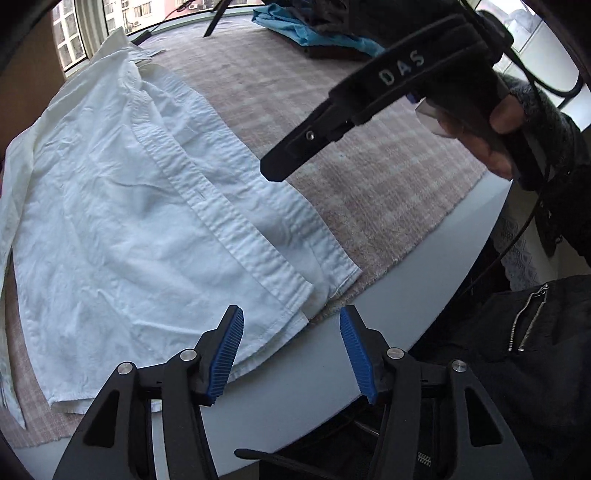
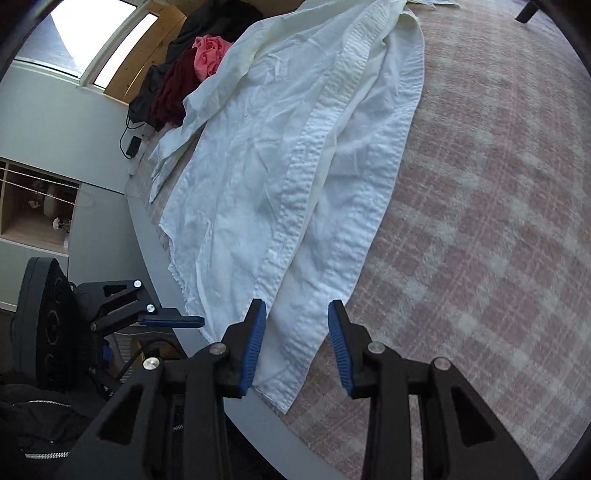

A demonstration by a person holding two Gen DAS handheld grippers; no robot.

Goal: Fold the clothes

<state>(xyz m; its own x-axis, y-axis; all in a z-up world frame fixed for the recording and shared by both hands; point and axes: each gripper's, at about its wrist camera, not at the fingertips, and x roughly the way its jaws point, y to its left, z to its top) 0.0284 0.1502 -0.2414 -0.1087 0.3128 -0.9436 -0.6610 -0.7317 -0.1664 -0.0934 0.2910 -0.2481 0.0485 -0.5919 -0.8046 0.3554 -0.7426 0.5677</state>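
A white button-up shirt [image 1: 129, 221] lies spread flat on a pink plaid cloth [image 1: 369, 177] that covers a round white table [image 1: 461, 240]. My left gripper [image 1: 293, 350] hovers open over the shirt's near hem corner and the table rim, with nothing between its blue pads [image 1: 229, 354]. A hand holds my right gripper [image 1: 275, 168] above the shirt's right edge. In the right wrist view the shirt [image 2: 277, 166] runs away from the camera, and its hem corner shows under my right gripper [image 2: 297, 343], which stands open with its pads clear of the cloth. The left gripper [image 2: 173, 321] sits at the left by the hem.
A light blue garment [image 1: 295, 29] and dark clothes lie at the table's far side. Pink [image 2: 210, 51], maroon [image 2: 173, 92] and black clothes are piled beyond the shirt's far end. A person's black zipped jacket [image 1: 528, 321] is close to the table edge. A black fan-like device [image 2: 44, 325] stands beside the table.
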